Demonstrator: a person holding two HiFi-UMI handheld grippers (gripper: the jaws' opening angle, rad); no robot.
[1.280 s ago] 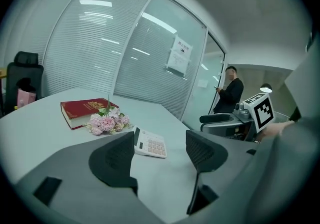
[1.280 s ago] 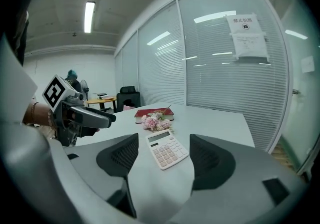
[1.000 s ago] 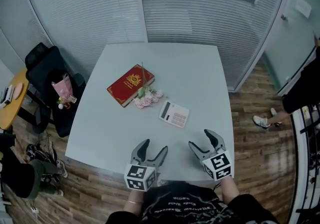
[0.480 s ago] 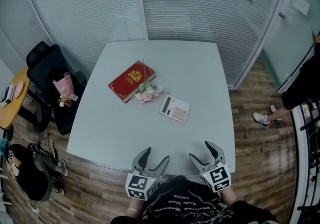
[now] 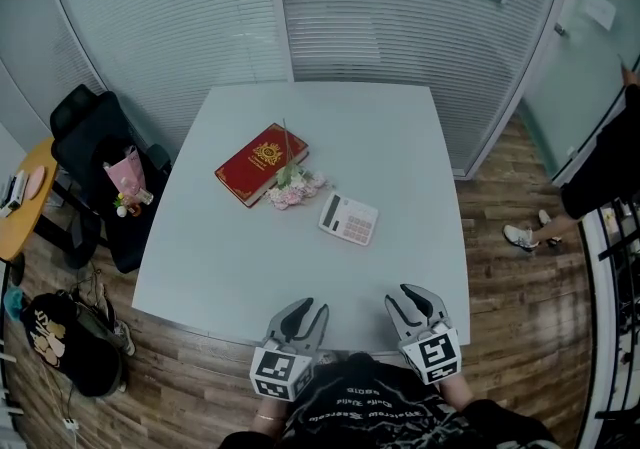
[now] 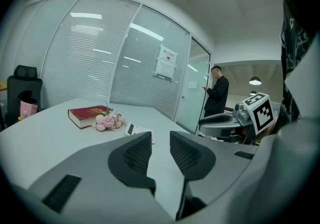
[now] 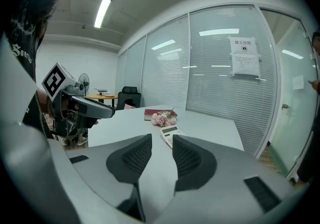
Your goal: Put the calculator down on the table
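The white calculator [image 5: 348,218] lies flat on the pale table [image 5: 400,157], right of centre, with nothing touching it. It also shows in the left gripper view, calculator [image 6: 140,129], and in the right gripper view, calculator [image 7: 170,133]. My left gripper [image 5: 305,310] and right gripper [image 5: 416,297] hover at the table's near edge, well short of the calculator. The jaws of both are closing, with a narrow gap left and nothing between them: left gripper [image 6: 160,139], right gripper [image 7: 162,141].
A red book [image 5: 261,165] and a small bunch of pink flowers [image 5: 293,189] lie left of the calculator. A black chair [image 5: 95,152] with a pink bag stands at the table's left, a dark backpack [image 5: 62,349] on the floor. A person [image 5: 600,172] stands at the right.
Both grippers drew back toward the table's near edge. Their jaws, wide open before, have narrowed to a small gap. The calculator has not moved.
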